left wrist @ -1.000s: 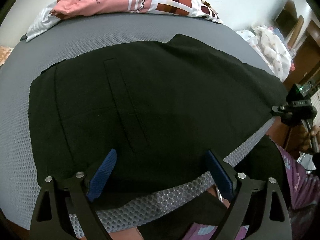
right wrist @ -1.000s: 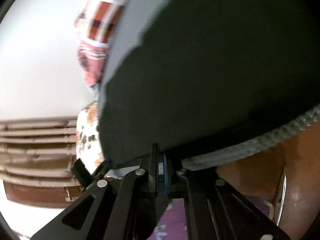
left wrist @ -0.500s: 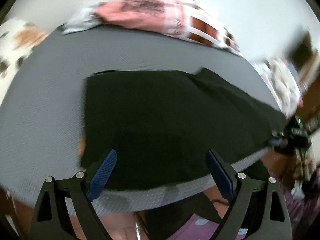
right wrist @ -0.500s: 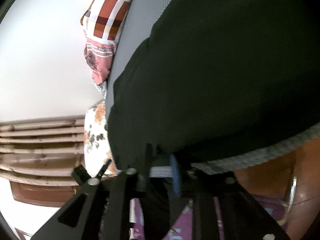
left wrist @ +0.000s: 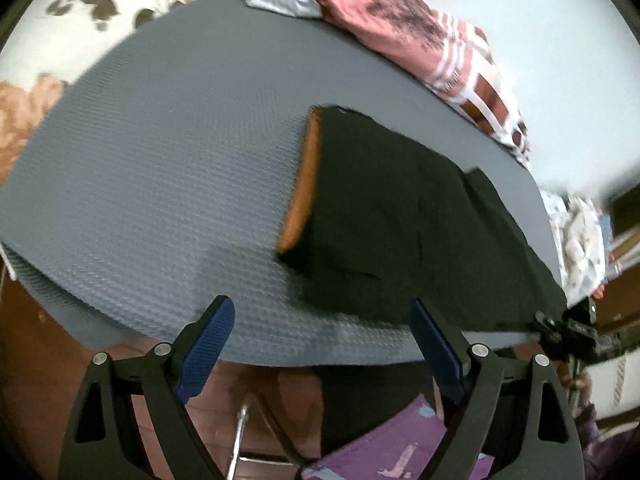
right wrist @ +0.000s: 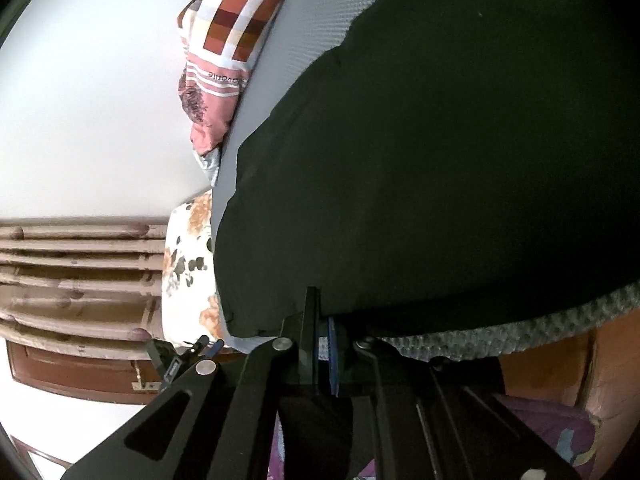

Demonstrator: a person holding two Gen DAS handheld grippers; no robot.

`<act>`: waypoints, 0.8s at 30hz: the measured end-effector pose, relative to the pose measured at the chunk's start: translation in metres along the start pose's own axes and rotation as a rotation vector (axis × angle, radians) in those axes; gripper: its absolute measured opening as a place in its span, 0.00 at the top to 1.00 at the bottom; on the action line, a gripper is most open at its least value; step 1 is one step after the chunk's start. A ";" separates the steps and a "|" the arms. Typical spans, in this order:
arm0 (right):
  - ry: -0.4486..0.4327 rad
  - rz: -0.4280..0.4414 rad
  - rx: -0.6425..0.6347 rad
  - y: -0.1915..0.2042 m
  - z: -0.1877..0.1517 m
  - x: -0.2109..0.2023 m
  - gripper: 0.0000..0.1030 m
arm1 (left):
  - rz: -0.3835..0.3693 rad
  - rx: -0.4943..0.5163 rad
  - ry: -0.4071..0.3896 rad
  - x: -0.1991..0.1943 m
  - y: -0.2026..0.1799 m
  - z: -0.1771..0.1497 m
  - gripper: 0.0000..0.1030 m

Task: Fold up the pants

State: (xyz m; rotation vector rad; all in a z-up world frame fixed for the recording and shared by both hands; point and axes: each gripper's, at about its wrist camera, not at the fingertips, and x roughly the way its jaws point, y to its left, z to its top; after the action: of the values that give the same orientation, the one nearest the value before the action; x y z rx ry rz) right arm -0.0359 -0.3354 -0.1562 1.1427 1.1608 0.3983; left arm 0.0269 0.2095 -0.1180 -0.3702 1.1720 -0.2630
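1. Pants (left wrist: 420,216) lie flat on the grey mat (left wrist: 168,168), long axis running from the orange-lined end toward the far right edge.
2. Left hand-held gripper (left wrist: 320,344) hangs wide open and empty off the near edge, the orange-lined end ahead and to its right.
3. Right hand-held gripper (right wrist: 322,340) is shut at the pants' near edge; whether it pinches cloth, I cannot tell.
4. By my judgement the left is nearer the orange-lined end.

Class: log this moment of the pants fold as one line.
left tool: open, empty | right tool: shut | black pants: on grey mat
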 end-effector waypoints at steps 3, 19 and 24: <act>0.012 -0.003 0.021 -0.006 0.000 0.006 0.93 | -0.002 -0.002 0.058 0.017 -0.001 0.002 0.23; 0.027 0.012 0.025 -0.013 -0.003 0.010 0.93 | 0.127 0.115 -0.095 -0.008 -0.031 0.030 1.00; 0.032 0.019 0.030 -0.016 -0.003 0.011 0.93 | 0.069 0.044 -0.048 -0.008 -0.014 0.024 0.97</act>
State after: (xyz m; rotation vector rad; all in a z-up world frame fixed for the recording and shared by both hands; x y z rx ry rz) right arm -0.0385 -0.3330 -0.1757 1.1774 1.1883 0.4167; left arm 0.0461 0.2030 -0.0970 -0.2954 1.1276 -0.2182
